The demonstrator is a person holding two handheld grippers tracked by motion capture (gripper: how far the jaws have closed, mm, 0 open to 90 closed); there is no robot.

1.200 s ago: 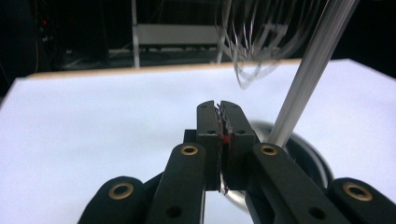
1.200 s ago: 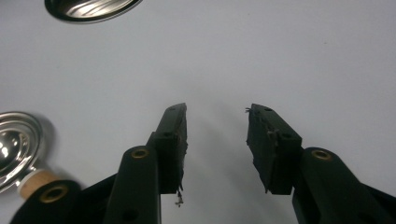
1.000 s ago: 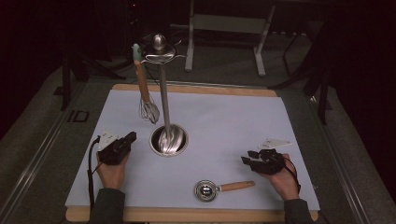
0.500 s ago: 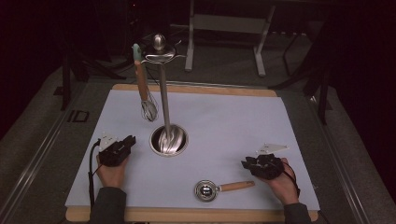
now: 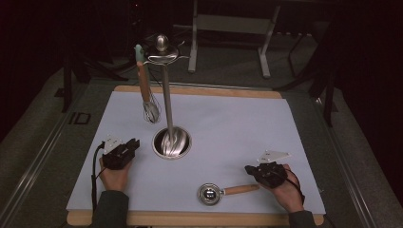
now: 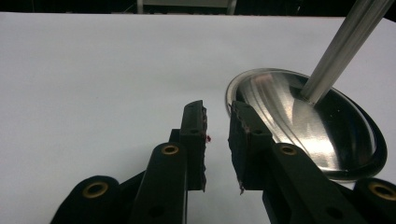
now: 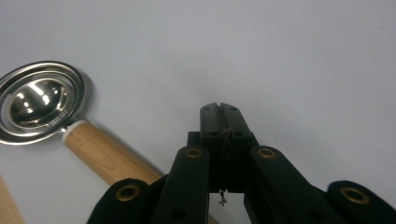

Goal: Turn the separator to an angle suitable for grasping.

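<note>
At lower left of the high view the left gripper rests on the white mat, its jaws a little apart and just opening on nothing, beside the steel stand's round base, whose pole is cut off in the left gripper view. From the stand's top a wooden-handled whisk hangs. At lower right the right gripper, jaws just closed together and empty, sits just beside the handle end of a wooden-handled steel strainer; the room beyond is too dark to make out.
</note>
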